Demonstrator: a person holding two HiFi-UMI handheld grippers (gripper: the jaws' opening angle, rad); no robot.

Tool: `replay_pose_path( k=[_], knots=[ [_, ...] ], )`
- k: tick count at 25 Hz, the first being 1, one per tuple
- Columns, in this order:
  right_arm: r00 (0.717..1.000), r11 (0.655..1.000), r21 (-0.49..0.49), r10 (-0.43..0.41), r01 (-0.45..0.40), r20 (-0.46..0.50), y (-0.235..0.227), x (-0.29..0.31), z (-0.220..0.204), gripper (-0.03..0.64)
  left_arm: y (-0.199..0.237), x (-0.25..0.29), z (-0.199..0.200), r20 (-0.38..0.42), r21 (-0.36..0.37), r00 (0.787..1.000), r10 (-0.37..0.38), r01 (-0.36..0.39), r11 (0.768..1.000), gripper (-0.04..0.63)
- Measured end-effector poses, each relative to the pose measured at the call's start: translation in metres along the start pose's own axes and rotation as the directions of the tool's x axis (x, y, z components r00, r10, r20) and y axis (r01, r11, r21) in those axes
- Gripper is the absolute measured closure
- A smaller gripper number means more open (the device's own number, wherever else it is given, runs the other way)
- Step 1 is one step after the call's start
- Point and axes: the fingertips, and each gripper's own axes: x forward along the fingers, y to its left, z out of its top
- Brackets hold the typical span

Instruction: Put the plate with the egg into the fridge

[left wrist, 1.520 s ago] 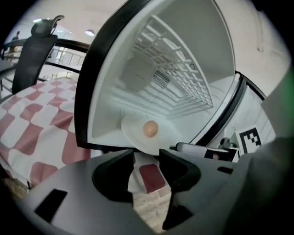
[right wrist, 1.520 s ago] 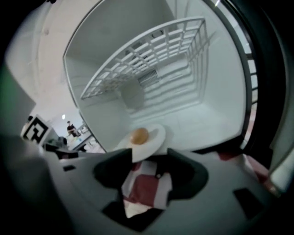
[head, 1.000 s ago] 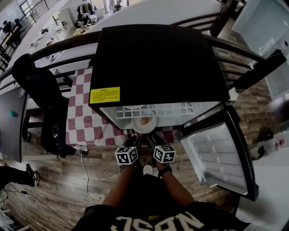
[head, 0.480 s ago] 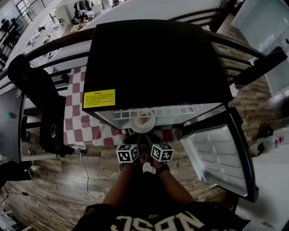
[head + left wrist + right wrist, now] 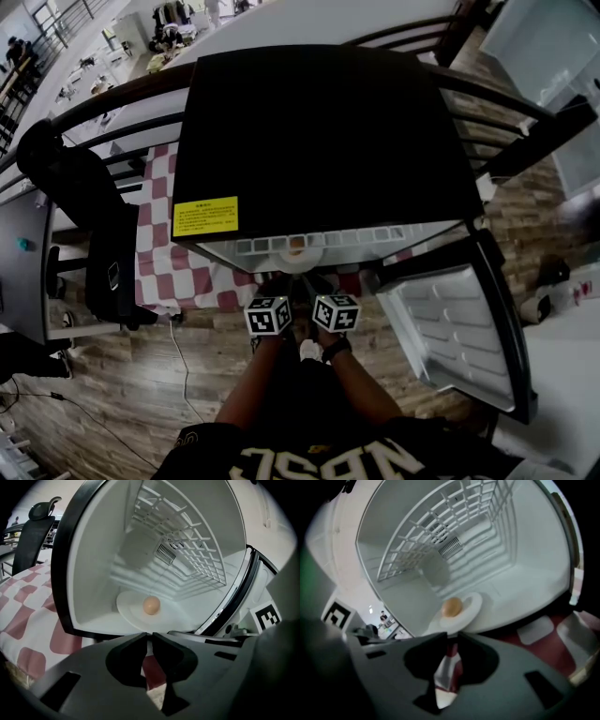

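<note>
White plate (image 5: 127, 612), mostly hidden under the fridge (image 5: 319, 131) top from my head view, lies on its floor carrying the egg (image 5: 151, 605). My left gripper (image 5: 150, 635) and right gripper (image 5: 452, 640) hang outside, jaws closing with nothing between them.

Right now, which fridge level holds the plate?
The fridge floor: the plate with the egg rests on it, below the wire shelf.

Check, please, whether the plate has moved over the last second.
Yes: the plate has slid deeper into the fridge, farther under its wire shelf.
</note>
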Motion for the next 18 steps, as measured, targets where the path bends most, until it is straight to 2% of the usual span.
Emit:
replay_pose_path(
  k=[18],
  knots=[
    [1.000, 0.999, 0.044, -0.024, 0.023, 0.019, -0.010, 0.028, 0.023, 0.535, 0.008, 0.019, 0.030, 0.019, -0.011, 1.000, 0.011, -0.011, 1.000, 0.538]
  ],
)
